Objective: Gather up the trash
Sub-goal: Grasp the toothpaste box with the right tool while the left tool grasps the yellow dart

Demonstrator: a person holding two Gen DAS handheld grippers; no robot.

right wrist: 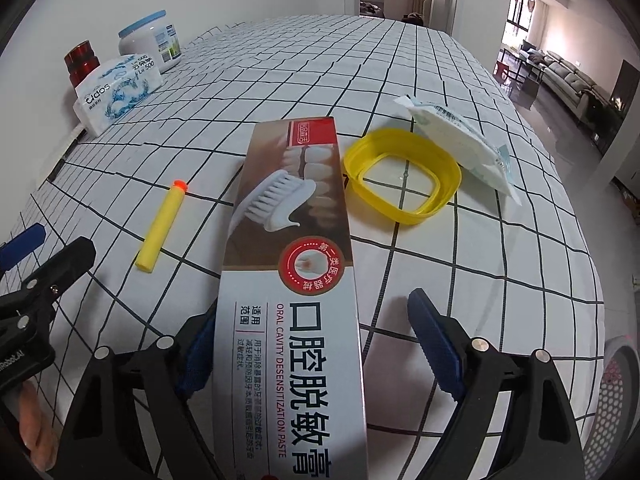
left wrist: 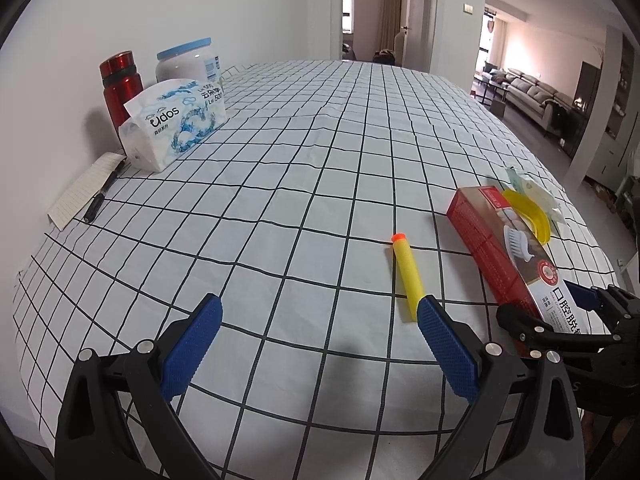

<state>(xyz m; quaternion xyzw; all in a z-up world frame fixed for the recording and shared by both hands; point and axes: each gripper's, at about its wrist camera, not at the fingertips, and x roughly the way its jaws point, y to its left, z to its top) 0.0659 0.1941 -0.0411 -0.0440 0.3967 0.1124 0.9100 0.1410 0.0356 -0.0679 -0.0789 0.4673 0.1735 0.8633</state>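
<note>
The toothpaste box [right wrist: 292, 300] lies on the checked tabletop [right wrist: 480, 260], its long axis running straight ahead between the right gripper [right wrist: 312, 328]'s spread fingers [right wrist: 436, 344]; whether either pad touches it is unclear. The left gripper [left wrist: 320, 344] is wide open and empty, with a yellow foam dart [left wrist: 407, 276] just ahead of its right finger.

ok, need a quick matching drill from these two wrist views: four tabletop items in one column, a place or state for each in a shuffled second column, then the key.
Items
1. toothpaste box
2. foam dart
3. yellow ring lid
4. red bottle

Places or states
A. by the wall, behind the tissue pack
B. lying between the open fingers of the right gripper
C. flat on the cloth, between the box and a white wrapper
D. orange tip pointing away, near the left gripper

Pairs: 1-B, 2-D, 3-C, 4-A
</note>
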